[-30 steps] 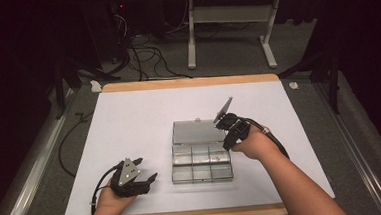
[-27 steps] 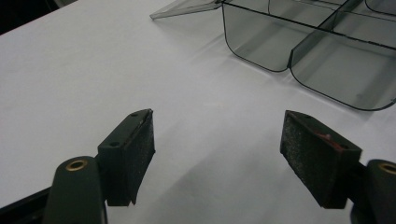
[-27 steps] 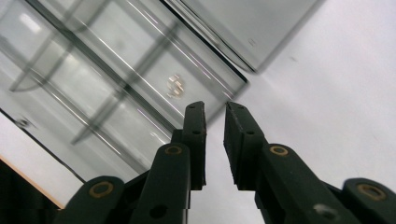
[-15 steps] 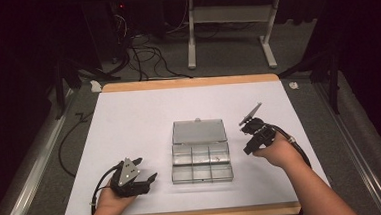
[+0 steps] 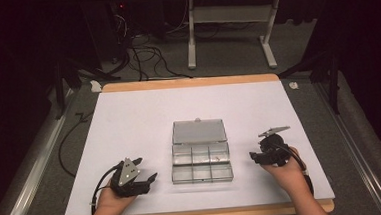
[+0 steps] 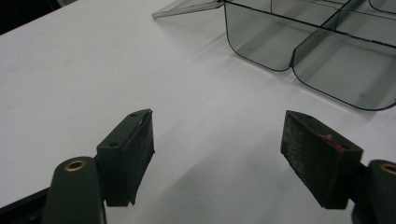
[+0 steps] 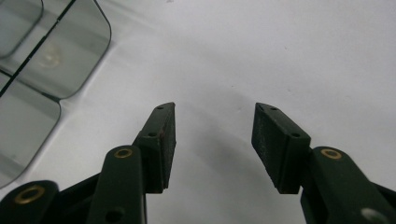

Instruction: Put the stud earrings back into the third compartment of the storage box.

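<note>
A clear plastic compartment box sits mid-table with its lid folded back flat behind it. My left gripper rests on the white mat to the left of the box, jaws open and nothing between them; the box's near corner lies ahead of it. My right gripper is low over the mat just right of the box, pointing toward it. Its jaws have just been opening and stand open with only bare mat between them. The box's rounded corner shows at upper left.
The white mat covers a wood-edged table. Beyond the far edge are cables on the floor and a white stand's legs. A dark rail runs along the left side.
My right gripper moved from above the box's right rear corner out to the right and down to the mat, and its jaws opened. The left gripper stayed put.
</note>
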The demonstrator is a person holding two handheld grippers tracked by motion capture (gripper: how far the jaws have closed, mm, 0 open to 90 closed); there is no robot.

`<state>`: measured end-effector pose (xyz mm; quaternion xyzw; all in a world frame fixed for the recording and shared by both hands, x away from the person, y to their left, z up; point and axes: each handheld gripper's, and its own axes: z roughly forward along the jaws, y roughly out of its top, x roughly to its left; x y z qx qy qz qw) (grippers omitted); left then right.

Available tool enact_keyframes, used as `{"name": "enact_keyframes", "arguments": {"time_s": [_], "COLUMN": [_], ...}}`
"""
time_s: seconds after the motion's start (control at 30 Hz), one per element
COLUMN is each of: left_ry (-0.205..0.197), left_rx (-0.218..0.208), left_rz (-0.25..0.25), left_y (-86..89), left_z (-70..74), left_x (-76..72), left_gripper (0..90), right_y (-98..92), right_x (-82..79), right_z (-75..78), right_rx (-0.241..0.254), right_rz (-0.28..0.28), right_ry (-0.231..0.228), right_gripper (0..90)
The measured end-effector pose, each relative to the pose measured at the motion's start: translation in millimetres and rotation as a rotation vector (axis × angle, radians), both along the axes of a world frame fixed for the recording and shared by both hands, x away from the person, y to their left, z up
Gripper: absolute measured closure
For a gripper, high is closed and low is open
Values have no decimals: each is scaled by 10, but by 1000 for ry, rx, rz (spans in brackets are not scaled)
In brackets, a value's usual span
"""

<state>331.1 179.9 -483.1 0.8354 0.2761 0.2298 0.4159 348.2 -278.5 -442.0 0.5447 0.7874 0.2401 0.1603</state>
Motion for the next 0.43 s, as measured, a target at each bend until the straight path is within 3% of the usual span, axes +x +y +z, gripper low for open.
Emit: {"name": "enact_keyframes", "arguments": {"time_s": [0.13,0.17,0.27,0.3,0.37,0.43], "left_ry": [-2,-1,2,3,5,6], "left_rx": [1,3,5,7,8,8], "left_rz": [1,1,-3,-1,3,2], "left_y": [-1,-3,-7,-7,-9,-11], "left_z": [-1,-1,-2,-2,-2,-3], "left_x": [-2,-1,2,4,7,6], "left_gripper": [262,262,262,262,262,262], "right_y": [-38,-54,-92,-134,-200,-231], "right_x": [-177,-226,-223,-258,-251,-239], "right_z": [-175,-220,-198,-165,-176,-194], "right_rx": [22,35,60,47,82,88], "right_rz": [-40,-41,-41,-63,-88,-109], "right_ry": [-163,-183,-144,-198,-203,-198], "right_gripper": [474,484,419,432,419,412]}}
